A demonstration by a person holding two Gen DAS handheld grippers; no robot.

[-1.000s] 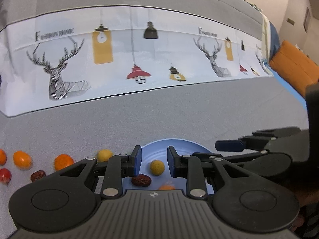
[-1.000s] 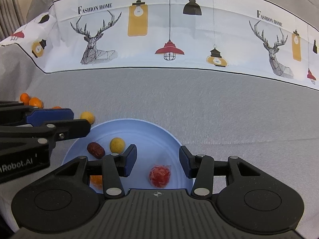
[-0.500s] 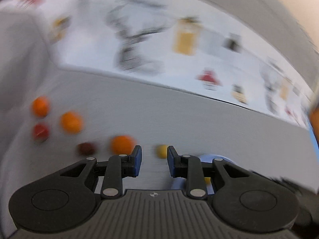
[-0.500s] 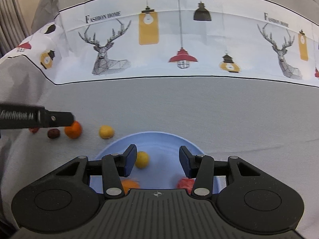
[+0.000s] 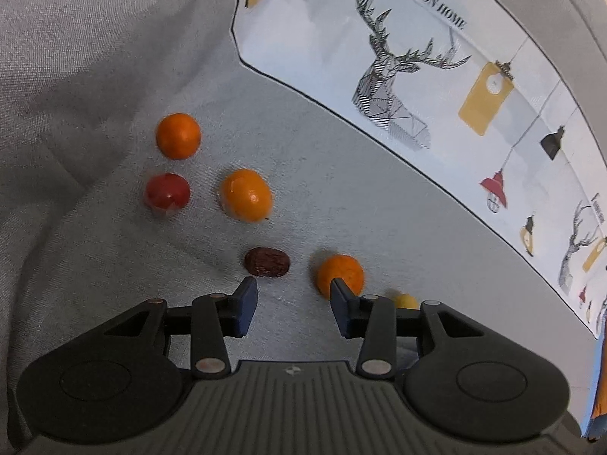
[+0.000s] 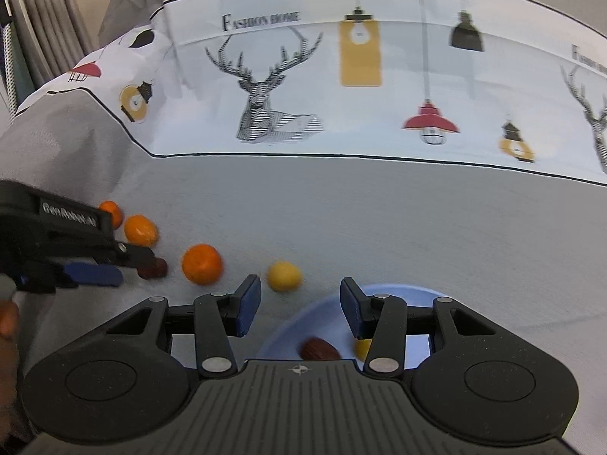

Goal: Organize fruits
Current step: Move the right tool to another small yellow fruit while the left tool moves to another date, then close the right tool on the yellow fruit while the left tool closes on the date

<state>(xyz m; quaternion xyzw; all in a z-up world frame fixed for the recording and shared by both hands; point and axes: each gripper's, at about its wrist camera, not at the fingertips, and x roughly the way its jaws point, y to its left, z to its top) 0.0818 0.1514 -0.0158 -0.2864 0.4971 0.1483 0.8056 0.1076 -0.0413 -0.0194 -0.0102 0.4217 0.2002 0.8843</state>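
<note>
Several loose fruits lie on the grey cloth in the left wrist view: a round orange [image 5: 178, 135], a red fruit [image 5: 167, 194], an oval orange [image 5: 246, 195], a brown date [image 5: 267, 262], another orange [image 5: 340, 275] and a half-hidden yellow fruit [image 5: 406, 300]. My left gripper [image 5: 294, 295] hangs just short of the date and the near orange. Its jaws are opening, with nothing between them. My right gripper [image 6: 299, 301] stands open and empty over the left rim of the blue plate [image 6: 398, 292]. The plate holds a date [image 6: 318, 349] and a yellow fruit [image 6: 362, 347].
In the right wrist view, a yellow fruit [image 6: 284, 276] and an orange [image 6: 202, 264] lie left of the plate. The left gripper [image 6: 136, 266] reaches in from the left edge, with a hand [image 6: 7, 318] below it. A white printed band [image 6: 341, 87] crosses the cloth behind.
My left gripper has swung left from over the plate to the loose fruits, rolled, and its jaws have widened. My right gripper has shifted left, so the plate now sits at its lower right.
</note>
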